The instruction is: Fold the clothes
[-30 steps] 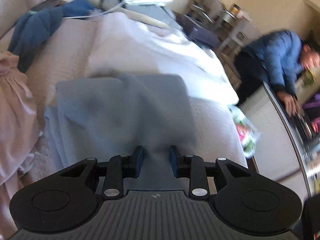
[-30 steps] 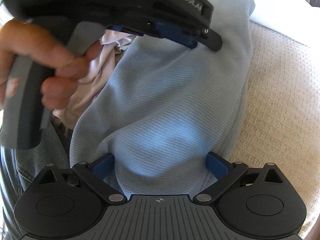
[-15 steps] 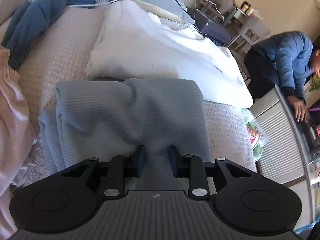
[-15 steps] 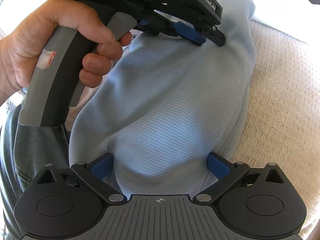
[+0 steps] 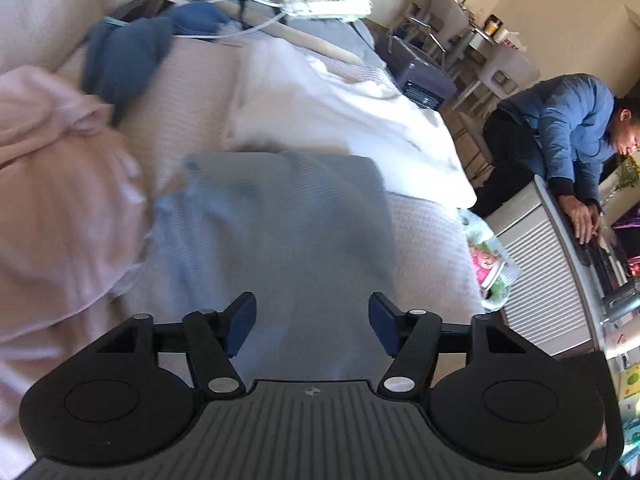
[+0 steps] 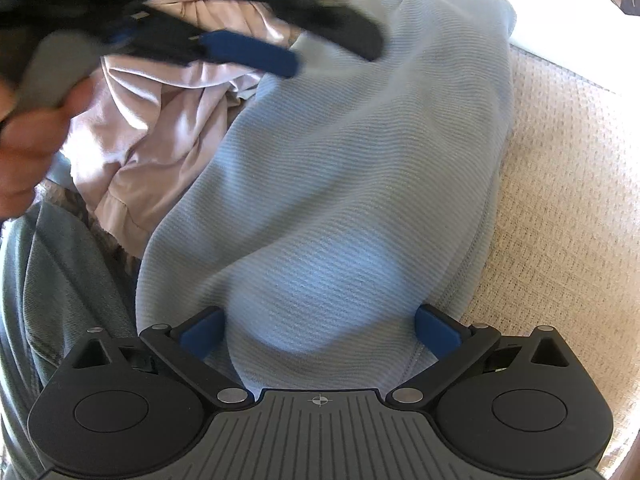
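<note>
The light blue ribbed knit top lies doubled on the cream waffle blanket, beside a pink garment. It looks soft, light and floppy; hems and corners suit pinching best. The left gripper is opening, pads clear of the cloth. The right gripper gapes wide over the near fold, gripping nothing.

Quick tally: one light blue garment mid-frame, one pink garment bunched at the left edge, one dark blue garment upper left, one white sheet above centre. One white power strip up top with a tangle of cables, too blurred to count. One person at the right edge. Two grippers total: left gripper and right gripper, two blue pads on each. Some chairs upper right, number unclear.
</note>
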Available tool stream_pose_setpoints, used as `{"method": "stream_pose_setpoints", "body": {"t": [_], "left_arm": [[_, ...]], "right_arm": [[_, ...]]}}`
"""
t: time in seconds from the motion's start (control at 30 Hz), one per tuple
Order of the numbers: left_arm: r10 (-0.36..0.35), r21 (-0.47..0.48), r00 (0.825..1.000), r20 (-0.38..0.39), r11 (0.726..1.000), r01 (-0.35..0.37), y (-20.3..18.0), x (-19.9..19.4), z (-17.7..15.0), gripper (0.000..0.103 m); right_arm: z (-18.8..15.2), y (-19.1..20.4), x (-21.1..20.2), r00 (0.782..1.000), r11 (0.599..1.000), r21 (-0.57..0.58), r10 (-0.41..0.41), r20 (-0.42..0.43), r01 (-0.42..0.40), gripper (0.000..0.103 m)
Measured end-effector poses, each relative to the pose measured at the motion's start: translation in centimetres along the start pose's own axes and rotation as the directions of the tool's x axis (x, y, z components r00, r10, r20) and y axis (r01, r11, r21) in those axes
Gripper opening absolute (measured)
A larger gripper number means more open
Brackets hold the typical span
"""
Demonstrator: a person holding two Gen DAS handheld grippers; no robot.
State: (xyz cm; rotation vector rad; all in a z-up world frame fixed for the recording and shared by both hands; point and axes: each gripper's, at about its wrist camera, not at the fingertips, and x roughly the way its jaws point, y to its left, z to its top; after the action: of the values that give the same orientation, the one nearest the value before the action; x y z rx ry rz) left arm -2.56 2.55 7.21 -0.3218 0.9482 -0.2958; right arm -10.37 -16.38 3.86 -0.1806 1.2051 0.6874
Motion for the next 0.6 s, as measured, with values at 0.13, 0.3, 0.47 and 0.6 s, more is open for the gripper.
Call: {"method": "stream_pose_setpoints", "body": {"t": [0.13, 0.3, 0.47, 0.6], "left_arm": [[0.019, -0.007, 1.0, -0.003, 1.0, -0.019, 0.8, -1.2, -1.9, 0.069], [0.041, -0.024, 0.999, -0.035, 0.999, -0.042, 1.4, -0.7, -3.8, 0.069], [0.048, -0.024, 0.997, -0.058, 0.998, -0.05, 1.8, 0.2, -4.6, 0.073], [0.055, 0.0, 0.993, -0.109, 0.998, -0.055, 2.2, 1.2, -5.2, 0.073]], "right_arm": [[0.1, 0.0, -0.1, 1.0, 1.0, -0.003, -0.004, -0.001, 0.004, 0.103], [0.3, 0.1, -0.2, 1.0, 1.0, -0.004, -0.008, -0.001, 0.008, 0.103], [0.6, 0.4, -0.2, 1.0, 1.0, -0.003, -0.011, -0.001, 0.011, 0.103], [0.6, -1.1, -0.5, 1.0, 1.0, -0.002, -0.011, -0.002, 0.011, 0.103]]}}
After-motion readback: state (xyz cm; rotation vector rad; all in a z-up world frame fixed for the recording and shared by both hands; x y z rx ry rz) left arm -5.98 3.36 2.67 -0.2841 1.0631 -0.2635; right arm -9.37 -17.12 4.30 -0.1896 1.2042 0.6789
